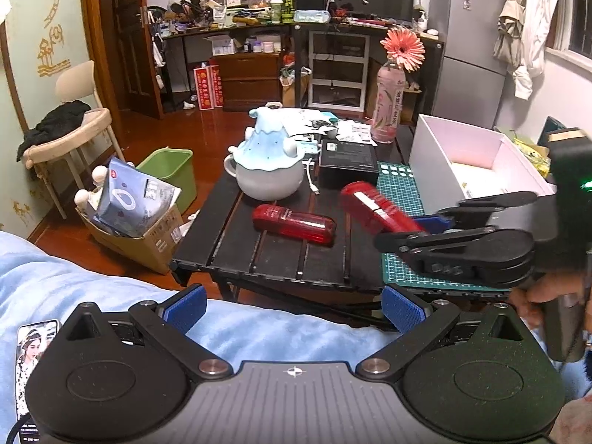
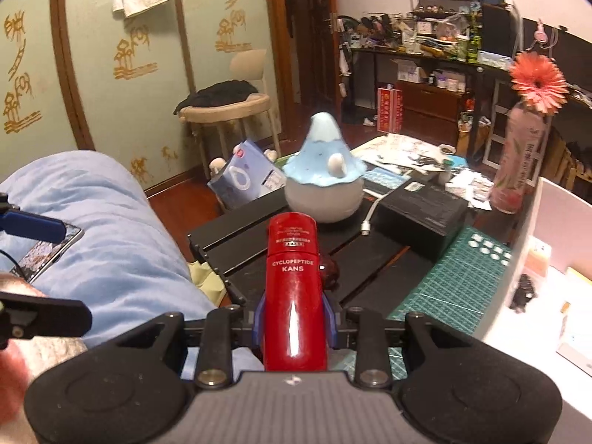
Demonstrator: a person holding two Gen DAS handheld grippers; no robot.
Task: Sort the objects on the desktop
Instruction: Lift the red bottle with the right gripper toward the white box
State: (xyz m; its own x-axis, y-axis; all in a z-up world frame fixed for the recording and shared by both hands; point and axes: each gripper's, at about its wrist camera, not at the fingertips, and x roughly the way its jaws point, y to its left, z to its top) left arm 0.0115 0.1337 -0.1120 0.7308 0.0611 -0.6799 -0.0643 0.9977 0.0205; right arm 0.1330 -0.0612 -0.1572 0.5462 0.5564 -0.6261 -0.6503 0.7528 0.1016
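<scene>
Jaws of the right gripper point(image 2: 294, 323) are clamped narrow on a red bottle point(image 2: 294, 288), held clear above the bench point(image 1: 281, 255). Those of the left gripper point(image 1: 294, 309) stand wide and empty over the blue blanket point(image 1: 111, 296). A second red bottle point(image 1: 294, 224) lies on the slats. I judge the white box point(image 1: 436, 155) the likely target: carry the bottle level, clear its wall, then lower before release.
</scene>
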